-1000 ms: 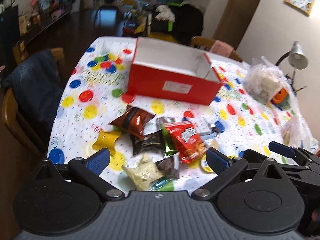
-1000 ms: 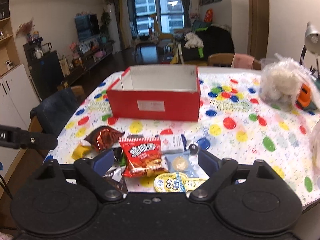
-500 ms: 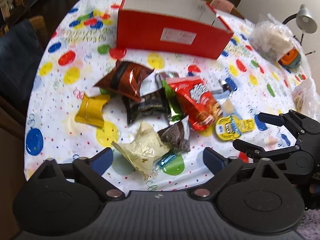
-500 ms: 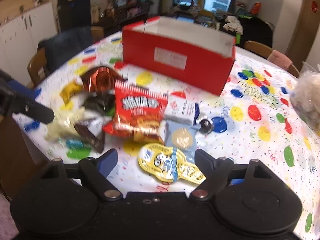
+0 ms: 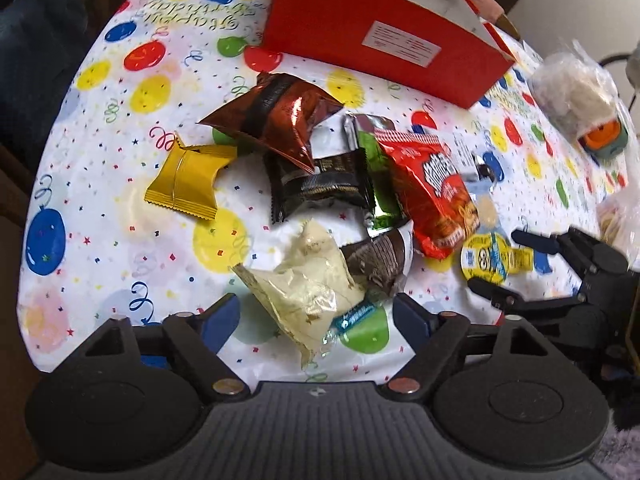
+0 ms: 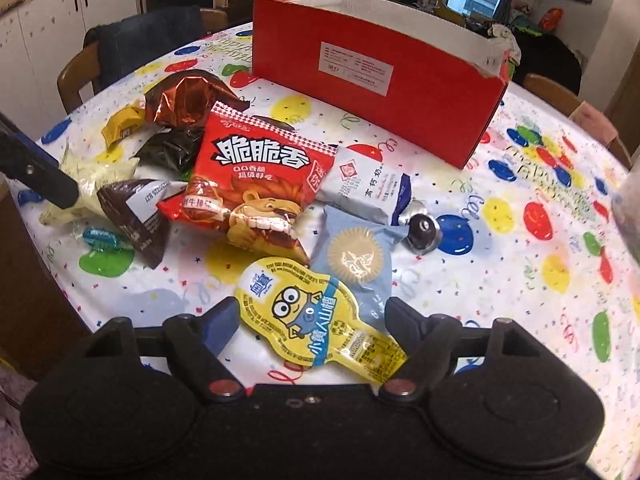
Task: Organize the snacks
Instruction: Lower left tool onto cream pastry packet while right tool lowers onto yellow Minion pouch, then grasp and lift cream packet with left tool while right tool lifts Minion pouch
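Red cardboard, the open box [image 6: 376,80] stands at the far side of the balloon-print tablecloth [image 6: 532,264], and every snack lies on the near side of it. Nearest the box sit a copper foil bag [image 5: 276,114] and a red chip bag [image 6: 256,184] (a lion printed on it). Farther from the box, the yellow Minions pack [image 6: 312,316] lies between the spread fingers of the right gripper [image 6: 308,320]. The left gripper [image 5: 316,316], also open, straddles a cream packet [image 5: 308,284], with a brown wrapper [image 5: 376,260] beside it.

Home dining rm, party tablecloth [image 6: 520,280], wood chairs [image 6: 76,76], cabinets [image 6: 52,32]
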The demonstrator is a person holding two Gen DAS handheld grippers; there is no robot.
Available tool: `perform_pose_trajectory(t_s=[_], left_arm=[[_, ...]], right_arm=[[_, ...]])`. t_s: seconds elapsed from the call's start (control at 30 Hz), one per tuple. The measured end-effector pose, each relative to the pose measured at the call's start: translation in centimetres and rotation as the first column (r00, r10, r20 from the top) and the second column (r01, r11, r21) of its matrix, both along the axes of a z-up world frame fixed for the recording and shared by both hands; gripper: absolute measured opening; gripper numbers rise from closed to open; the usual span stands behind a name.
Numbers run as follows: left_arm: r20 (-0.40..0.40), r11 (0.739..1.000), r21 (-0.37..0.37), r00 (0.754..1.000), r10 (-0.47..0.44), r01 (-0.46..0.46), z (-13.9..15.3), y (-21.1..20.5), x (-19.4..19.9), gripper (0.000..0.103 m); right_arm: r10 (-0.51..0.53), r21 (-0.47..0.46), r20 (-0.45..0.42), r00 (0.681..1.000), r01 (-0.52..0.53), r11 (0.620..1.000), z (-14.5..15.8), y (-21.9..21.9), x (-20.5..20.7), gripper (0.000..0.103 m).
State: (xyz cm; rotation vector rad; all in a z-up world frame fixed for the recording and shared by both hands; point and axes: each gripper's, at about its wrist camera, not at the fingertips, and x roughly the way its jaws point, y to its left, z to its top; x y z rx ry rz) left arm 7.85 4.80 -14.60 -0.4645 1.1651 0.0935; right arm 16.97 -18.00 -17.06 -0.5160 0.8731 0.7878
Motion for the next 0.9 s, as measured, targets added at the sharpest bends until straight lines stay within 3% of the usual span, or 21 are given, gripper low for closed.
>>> perform_pose_trajectory(t_s=[0.07,0.13,0.5,0.7,0.9], left_arm=[[-0.011,0.999,-0.042,1.0,0.021,-0.021,-0.5,0.5,0.2,0.078],[-0.022,0.996,-0.079,0.999,0.038,-0.04,-1.1,0.9,0.3,0.068],[-0.058,0.972,-0.198,0.991,0.117,-0.127,-3.1,2.4,0.1,0.055],[-0.049,0.976,-0.177,0.992,0.117,-0.124,-2.8,2.1,0.1,0.041],[-0.043,0.977,-0.168,0.991,0.123,-0.128,-2.7,2.3,-0.3,0.038]], right_arm=[[0.008,-0.002,-0.006,1.0,-0.008,1.0,-0.2,0.1,-0.1,0.078],[0.016,-0.007,-0.012,1.0,-0.016,1.0,-0.4,0.3,-0.2,0.076],[0.028,-0.01,0.002,1.0,-0.028,1.0,-0.5,0.3,-0.7,0.072],[0.018,-0.012,0.009,1.0,-0.017,1.0,-0.3,0.4,-0.9,0.065],[-0.017,0.004,0.024,1.0,0.017,1.0,0.3,0.1,-1.1,0.065]])
